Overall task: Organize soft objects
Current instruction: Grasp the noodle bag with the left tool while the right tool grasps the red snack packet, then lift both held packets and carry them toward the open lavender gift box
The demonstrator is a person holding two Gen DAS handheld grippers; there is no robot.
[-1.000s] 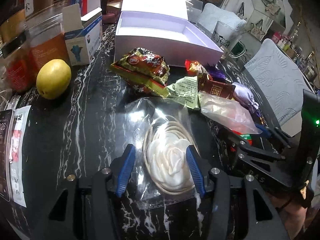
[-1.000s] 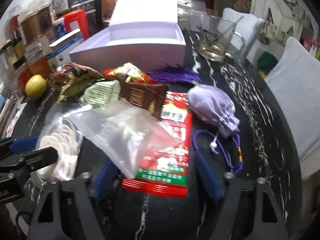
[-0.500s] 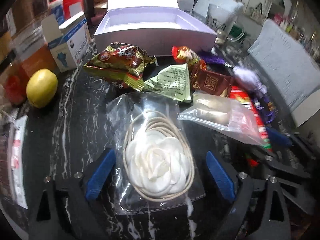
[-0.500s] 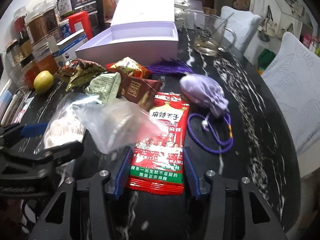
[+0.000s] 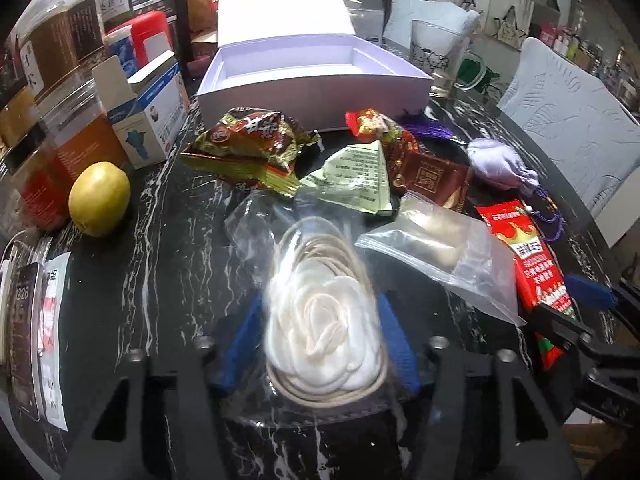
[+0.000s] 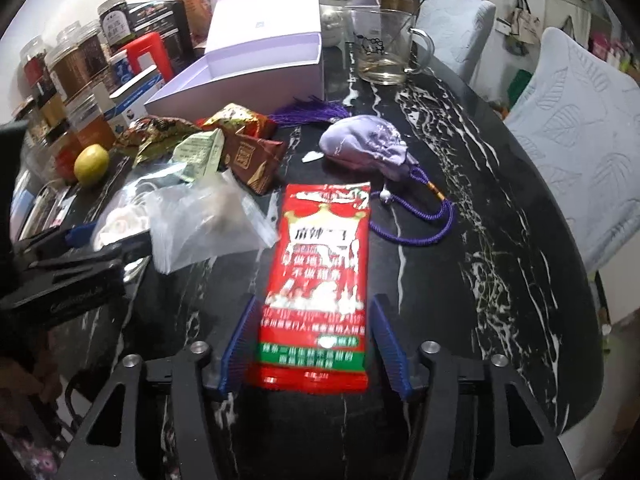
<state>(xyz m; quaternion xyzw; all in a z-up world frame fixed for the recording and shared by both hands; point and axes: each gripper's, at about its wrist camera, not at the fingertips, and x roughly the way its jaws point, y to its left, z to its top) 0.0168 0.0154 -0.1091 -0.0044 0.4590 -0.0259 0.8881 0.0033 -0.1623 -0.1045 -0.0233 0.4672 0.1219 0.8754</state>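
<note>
Both tongs on a packet, nothing boxed yet.

My left gripper (image 5: 320, 340) has its blue pads pressed against the sides of the bagged white rope (image 5: 324, 332), so I judge it clamped there; the bag looks lifted a little off the table (image 5: 168, 264), though blur makes that uncertain. My right gripper (image 6: 312, 350) has its pads at the edges of the red packet (image 6: 320, 276), closed on it as far as I can tell. The lilac box (image 5: 304, 80) at the back stands open with no items visible inside. Left to sort: the clear bag (image 5: 440, 256), the green sachet (image 5: 356, 178), the brown packets (image 5: 252, 140) and the purple pouch (image 6: 364, 144), all loose between me and the box.
</note>
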